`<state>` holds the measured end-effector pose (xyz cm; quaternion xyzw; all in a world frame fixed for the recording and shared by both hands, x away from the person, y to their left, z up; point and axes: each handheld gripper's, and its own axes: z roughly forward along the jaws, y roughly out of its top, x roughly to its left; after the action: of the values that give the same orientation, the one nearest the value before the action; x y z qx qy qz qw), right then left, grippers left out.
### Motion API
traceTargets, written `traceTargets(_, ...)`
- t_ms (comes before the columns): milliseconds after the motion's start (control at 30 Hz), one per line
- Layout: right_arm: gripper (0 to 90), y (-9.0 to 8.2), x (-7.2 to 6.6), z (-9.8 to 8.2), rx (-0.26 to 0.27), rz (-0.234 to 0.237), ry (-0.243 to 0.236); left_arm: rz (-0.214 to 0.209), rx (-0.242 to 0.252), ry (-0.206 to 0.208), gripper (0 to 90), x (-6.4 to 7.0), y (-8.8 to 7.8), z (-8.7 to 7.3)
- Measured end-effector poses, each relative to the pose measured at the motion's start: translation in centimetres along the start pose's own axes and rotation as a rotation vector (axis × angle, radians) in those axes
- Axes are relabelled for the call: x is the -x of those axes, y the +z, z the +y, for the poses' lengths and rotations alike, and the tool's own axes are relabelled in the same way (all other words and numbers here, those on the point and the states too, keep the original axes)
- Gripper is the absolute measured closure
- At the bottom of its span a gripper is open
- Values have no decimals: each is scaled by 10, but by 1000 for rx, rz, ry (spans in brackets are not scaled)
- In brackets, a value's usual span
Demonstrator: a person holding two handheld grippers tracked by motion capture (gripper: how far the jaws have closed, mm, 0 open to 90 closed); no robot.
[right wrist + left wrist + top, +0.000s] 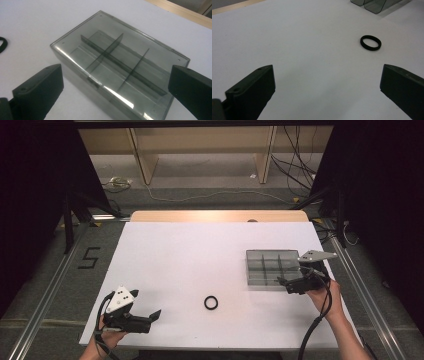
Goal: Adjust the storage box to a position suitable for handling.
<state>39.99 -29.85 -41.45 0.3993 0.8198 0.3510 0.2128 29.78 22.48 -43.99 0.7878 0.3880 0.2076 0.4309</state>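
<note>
Left gripper: near left front corner of table, jaws spread wide, nothing between them, aimed toward ring. Ring: black, flat on white surface, centre front, well apart from both grippers. Box: smoky clear plastic, six compartments, apparently lidded, right side. Right gripper: at box's front right corner, jaws wide apart, contact with box unclear.
</note>
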Motion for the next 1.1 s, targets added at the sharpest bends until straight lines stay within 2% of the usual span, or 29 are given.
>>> traceTargets(67,19,1,5,0,0,-11,12,0,1,6,0,0,0,0)
traceTargets(233,60,2,19,0,19,-12,31,2,-12,-14,0,-2,4,0)
traceTargets(300,135,3,24,-1,17,-23,44,2,-12,-12,0,-3,4,1)
traceTargets(333,135,3,24,-1,17,-23,44,5,-9,-10,0,-2,4,1)
traceTargets(367,172,5,31,-1,11,-35,65,4,-11,-5,0,-1,4,1)
traceTargets(500,285,8,37,-1,1,-63,84,2,-18,-3,0,0,4,0)
traceTargets(567,406,9,40,-1,-3,-80,94,3,-12,-2,0,0,3,0)
traceTargets(600,406,9,40,-1,-3,-80,94,3,-12,-2,0,0,3,0)
traceTargets(633,574,10,44,0,-7,-102,90,0,-12,-2,0,-1,3,0)
traceTargets(700,671,10,49,1,-11,-113,100,-2,-13,-1,0,-1,4,0)
traceTargets(733,671,10,49,1,-11,-113,100,-2,-13,-1,0,-1,4,0)
traceTargets(767,802,11,54,1,-7,-141,122,-6,-15,-2,0,-1,5,0)
traceTargets(833,887,12,58,0,-16,-157,135,-5,-17,0,0,-2,5,1)
traceTargets(967,900,18,66,-4,-57,-197,147,3,-27,-11,0,-4,7,0)
traceTargets(1100,900,25,72,-6,-88,-206,176,16,-32,-20,0,-6,8,0)
